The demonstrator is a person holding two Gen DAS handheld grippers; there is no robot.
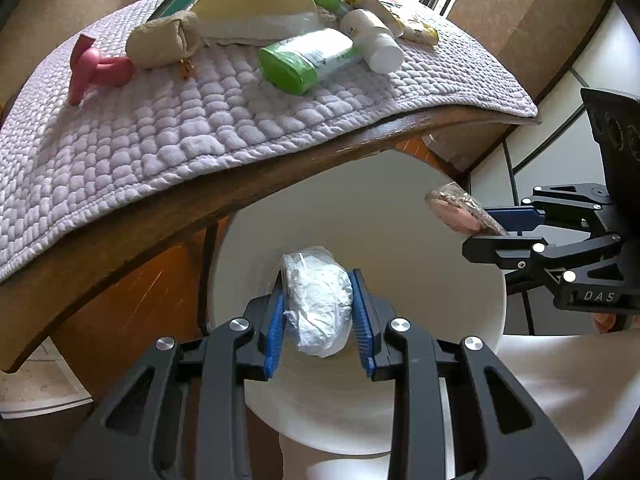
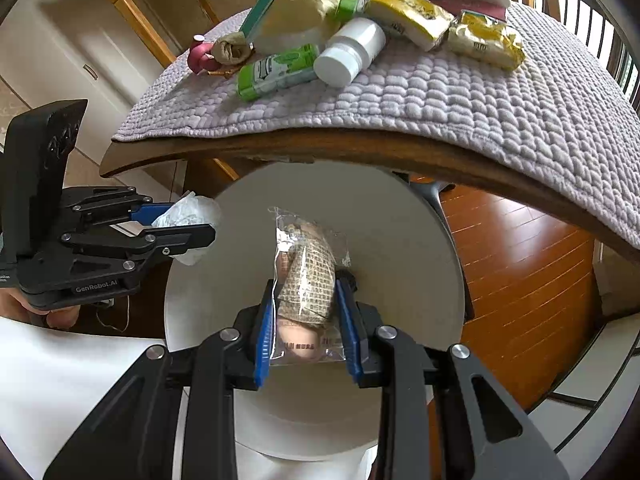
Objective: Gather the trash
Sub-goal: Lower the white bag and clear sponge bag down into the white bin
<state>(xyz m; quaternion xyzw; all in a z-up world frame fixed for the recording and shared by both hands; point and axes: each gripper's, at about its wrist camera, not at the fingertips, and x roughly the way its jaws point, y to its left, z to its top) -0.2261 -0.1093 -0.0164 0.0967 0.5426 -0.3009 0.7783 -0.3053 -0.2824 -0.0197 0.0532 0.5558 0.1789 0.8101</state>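
My left gripper is shut on a crumpled white plastic wad and holds it over the open white bin below the table edge. My right gripper is shut on a clear snack wrapper with printed paper inside, also over the white bin. The right gripper with its wrapper shows at the right of the left wrist view. The left gripper with the wad shows at the left of the right wrist view.
A wooden table with a lilac quilted mat carries a green tube, a white bottle, a pink toy, a beige pouch, a paper bag and yellow packets. Orange wood floor lies beside the bin.
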